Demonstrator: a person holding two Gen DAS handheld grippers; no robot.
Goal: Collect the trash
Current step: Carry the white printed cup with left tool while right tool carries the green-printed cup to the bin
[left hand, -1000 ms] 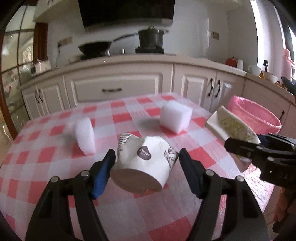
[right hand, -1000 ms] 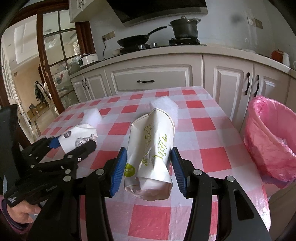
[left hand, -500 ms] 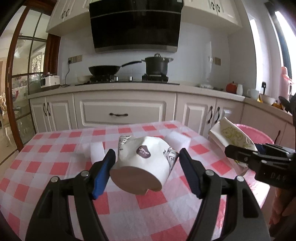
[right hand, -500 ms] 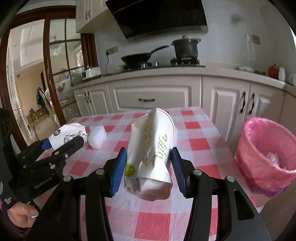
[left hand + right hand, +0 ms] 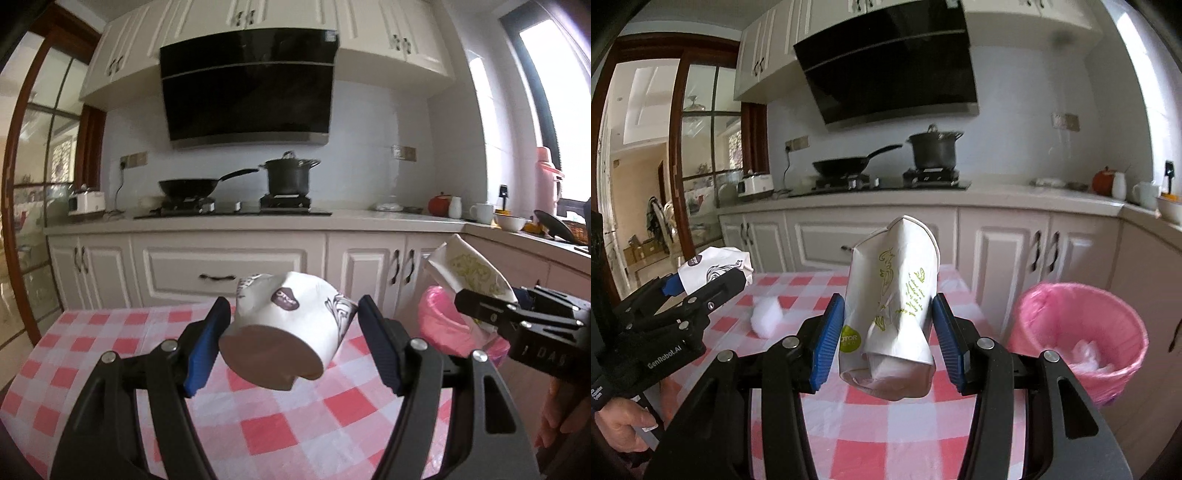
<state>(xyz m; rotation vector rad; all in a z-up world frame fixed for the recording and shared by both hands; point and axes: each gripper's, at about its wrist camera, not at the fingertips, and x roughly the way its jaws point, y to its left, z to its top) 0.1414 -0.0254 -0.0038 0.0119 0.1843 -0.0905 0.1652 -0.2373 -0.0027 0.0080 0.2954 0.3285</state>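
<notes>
Cups [image 5: 291, 325] [image 5: 892, 306] clamped in jaws, above tablecloth [image 5: 871, 421], pink bin [image 5: 1082, 332] beside table edge

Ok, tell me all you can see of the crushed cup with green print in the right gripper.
The green-printed cup is white paper, creased and flattened along its length, with yellow-green drawings and a round green logo near its base. It stands roughly upright, base toward the camera, open rim away. The right gripper clamps its lower half between blue pads, holding it in the air above the checked tablecloth. Nothing else touches it.
</notes>
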